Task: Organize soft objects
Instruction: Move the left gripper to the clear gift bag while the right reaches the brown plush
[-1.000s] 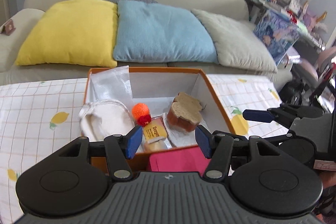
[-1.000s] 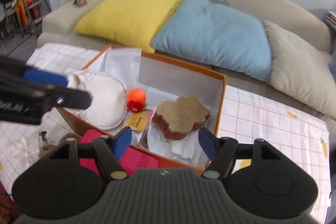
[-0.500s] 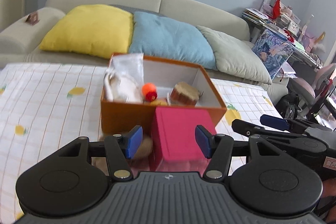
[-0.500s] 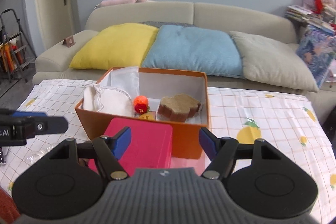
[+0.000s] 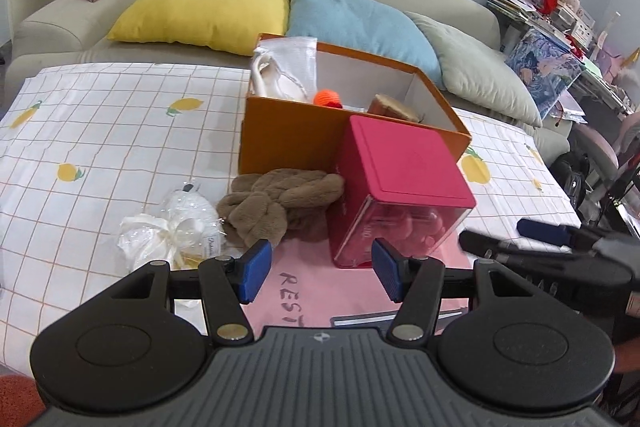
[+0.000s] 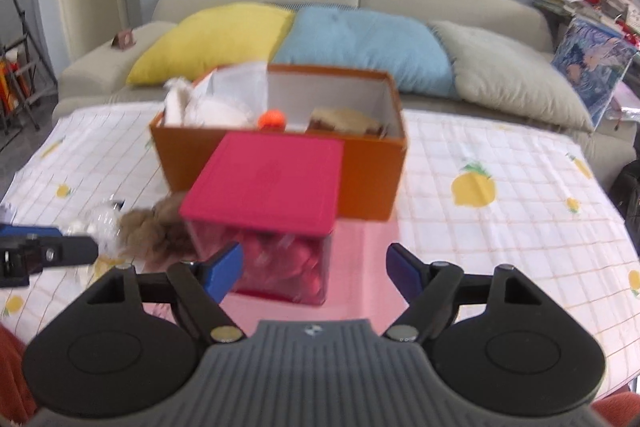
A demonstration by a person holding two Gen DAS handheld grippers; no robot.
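An open orange box (image 5: 292, 135) (image 6: 372, 183) stands on the table and holds a white cloth pouch (image 5: 276, 83), an orange knitted ball (image 5: 326, 97) and a brown sponge (image 5: 394, 107). A brown plush piece (image 5: 276, 205) (image 6: 148, 227) and a white wrapped bundle (image 5: 176, 229) lie in front of the box. A clear container with a red lid (image 5: 400, 187) (image 6: 264, 211) stands beside them. My left gripper (image 5: 320, 271) is open and empty, just short of the plush and the container. My right gripper (image 6: 316, 271) is open and empty before the container.
A pink sheet (image 5: 320, 291) with handwriting lies under the container on the lemon-print tablecloth (image 5: 100, 131). A sofa with yellow (image 5: 204, 7), blue (image 5: 360, 23) and grey cushions stands behind the table. Cluttered shelves are at the far right.
Both grippers have pulled back and down from above the box toward the near table edge. The plush and white bundle have come into view. Both stay open and empty.
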